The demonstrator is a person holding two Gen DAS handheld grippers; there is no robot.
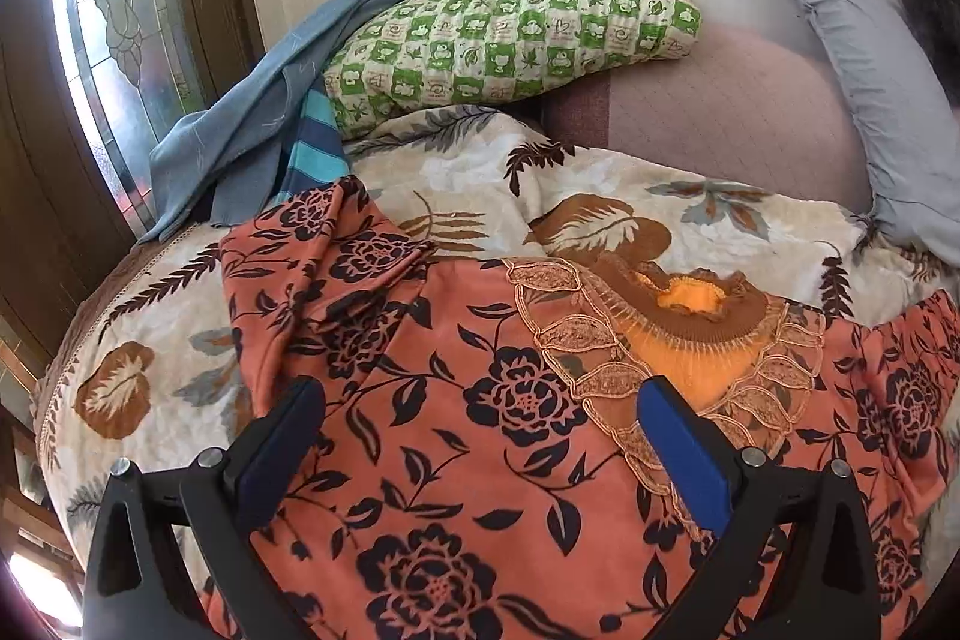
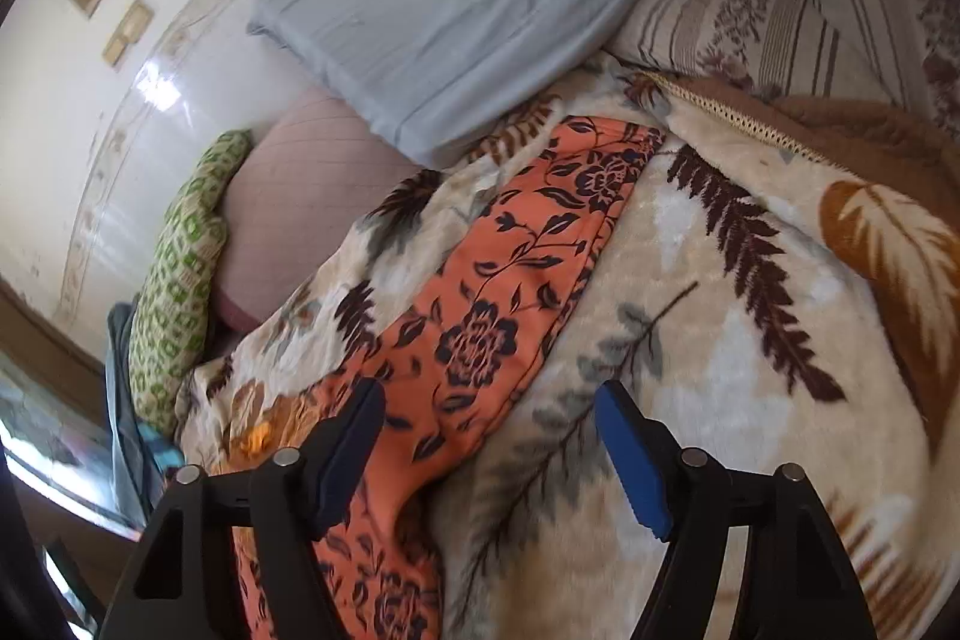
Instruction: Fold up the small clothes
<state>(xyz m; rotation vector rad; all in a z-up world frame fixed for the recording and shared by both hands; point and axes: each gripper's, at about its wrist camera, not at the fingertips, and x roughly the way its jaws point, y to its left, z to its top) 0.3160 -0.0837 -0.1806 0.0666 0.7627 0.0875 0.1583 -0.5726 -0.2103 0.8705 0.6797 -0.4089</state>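
An orange blouse with dark flower print [image 1: 480,430] lies spread on the bed, its lace-trimmed neckline [image 1: 678,334] pointing away from me. One sleeve [image 1: 336,244] lies crumpled at the upper left. My left gripper [image 1: 480,394] is open and empty, hovering over the blouse's body with its blue pads wide apart. In the right wrist view the other sleeve [image 2: 510,268] stretches up over the blanket. My right gripper [image 2: 489,400] is open and empty, above the sleeve's edge and the blanket.
A cream blanket with brown leaf print [image 1: 600,196] covers the bed [image 2: 750,340]. A green checked pillow [image 1: 510,34], a grey-blue pillow [image 2: 438,22], blue cloths [image 1: 252,118] and striped bedding [image 2: 780,10] lie at the far side. A wall and a door with stained glass [image 1: 120,40] stand behind.
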